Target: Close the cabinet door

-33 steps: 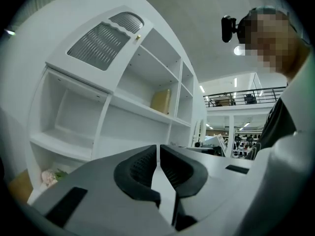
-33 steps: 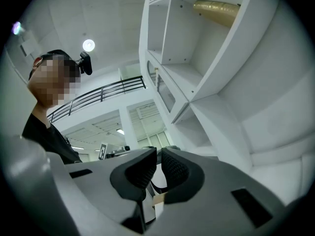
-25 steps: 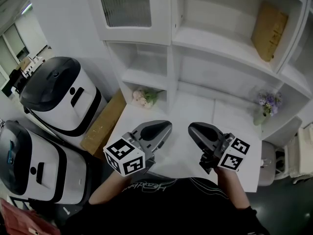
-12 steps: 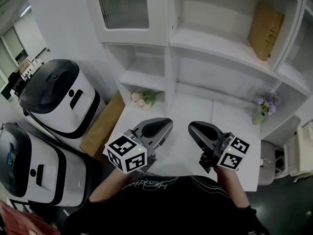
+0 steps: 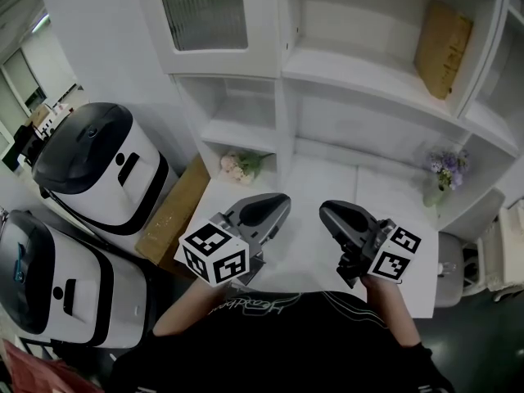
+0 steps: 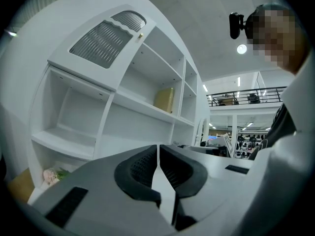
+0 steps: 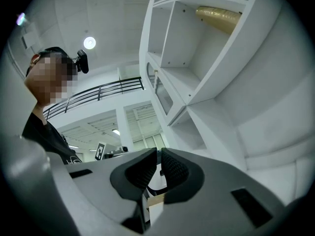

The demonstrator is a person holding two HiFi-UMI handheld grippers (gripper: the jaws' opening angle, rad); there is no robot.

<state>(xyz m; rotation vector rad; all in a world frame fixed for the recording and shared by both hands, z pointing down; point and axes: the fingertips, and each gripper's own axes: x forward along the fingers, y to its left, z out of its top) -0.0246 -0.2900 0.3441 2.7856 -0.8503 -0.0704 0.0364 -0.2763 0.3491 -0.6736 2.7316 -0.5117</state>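
Backdrop: white shelving (image 5: 368,80) above a desktop (image 5: 327,174).
Left gripper (image 5: 277,209): jaws together, empty, lower centre.
Right gripper (image 5: 329,217): jaws together, empty, alongside.
Cabinet door (image 5: 203,11): upper left, apparently flush with its frame.
Change: nothing has shifted; door likely already closed.

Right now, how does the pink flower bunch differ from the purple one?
The pink flower bunch sits at back left, under the narrow shelves; the purple flower bunch stands at far right. The pink one shows no vase; the purple one rises from a pale vase. Both rest on the desk.
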